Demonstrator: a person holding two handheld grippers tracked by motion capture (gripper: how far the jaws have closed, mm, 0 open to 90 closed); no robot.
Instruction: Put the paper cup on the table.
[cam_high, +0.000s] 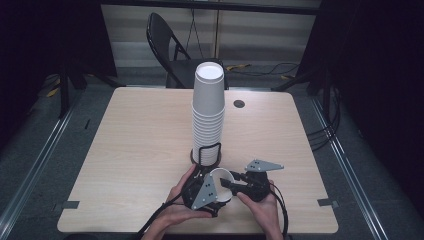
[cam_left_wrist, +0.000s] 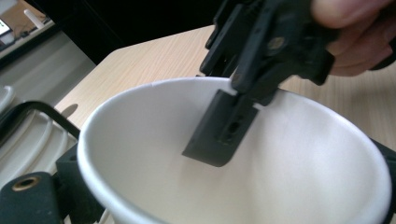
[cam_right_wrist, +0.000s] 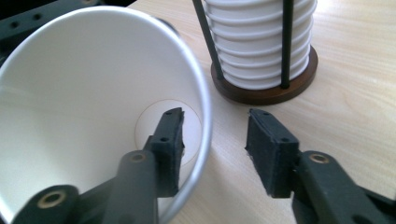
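Near the table's (cam_high: 130, 150) front edge, both hands work close together, with bare wood open to left and right. The left gripper (cam_high: 206, 192) holds a single white paper cup (cam_high: 221, 181) tipped on its side, mouth toward the right gripper (cam_high: 234, 183); its own jaws are hidden behind the cup, so how they grip it is hard to judge. The right gripper view gives what the high view can't: one jaw sits inside the cup, the other outside, spread apart with the rim between, pads not pressing. Just behind stands the cup stack (cam_high: 208, 107) in its wire holder (cam_right_wrist: 268, 91), top cut off there.
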